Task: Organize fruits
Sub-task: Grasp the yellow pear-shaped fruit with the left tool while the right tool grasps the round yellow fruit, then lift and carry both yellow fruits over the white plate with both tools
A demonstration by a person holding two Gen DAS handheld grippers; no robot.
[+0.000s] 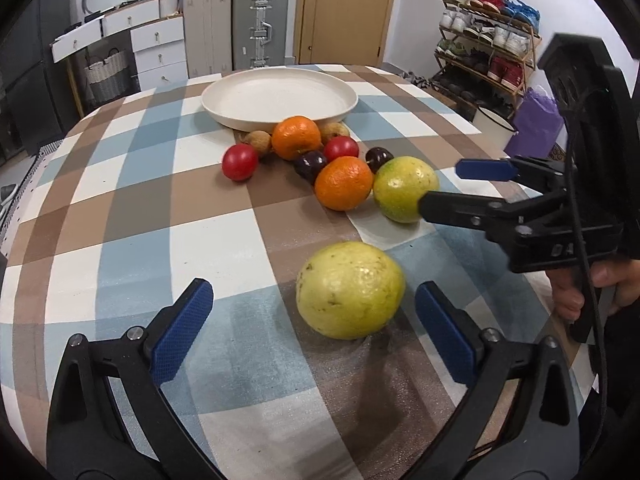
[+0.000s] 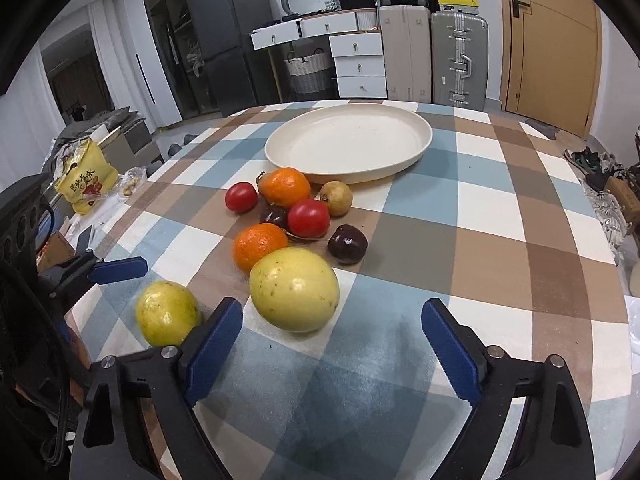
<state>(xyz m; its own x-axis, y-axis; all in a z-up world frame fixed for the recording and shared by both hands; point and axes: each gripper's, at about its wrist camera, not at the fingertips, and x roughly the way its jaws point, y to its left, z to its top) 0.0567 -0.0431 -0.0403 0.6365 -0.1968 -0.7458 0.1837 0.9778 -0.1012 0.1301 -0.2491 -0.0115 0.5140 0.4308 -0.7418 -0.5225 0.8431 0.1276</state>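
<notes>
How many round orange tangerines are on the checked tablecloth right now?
2. One round orange tangerine sits just before the cream plate's rim; the other tangerine lies nearer, touching the large yellow fruit. None seems hidden.

We list: checked blue, brown and white cloth (image 2: pixel 460 216) over the bench; two upright hard-shell suitcases (image 2: pixel 460 60), beige beside grey; white drawer chest (image 2: pixel 358 66); woven basket (image 2: pixel 308 72); wooden shoe rack (image 1: pixel 486 46); tan door (image 2: pixel 548 40); yellow snack bag (image 2: pixel 86 184).

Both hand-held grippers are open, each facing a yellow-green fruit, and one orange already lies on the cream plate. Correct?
Not quite. The cream plate is empty in the right wrist view; both oranges lie on the tablecloth before it. The rest holds.
</notes>
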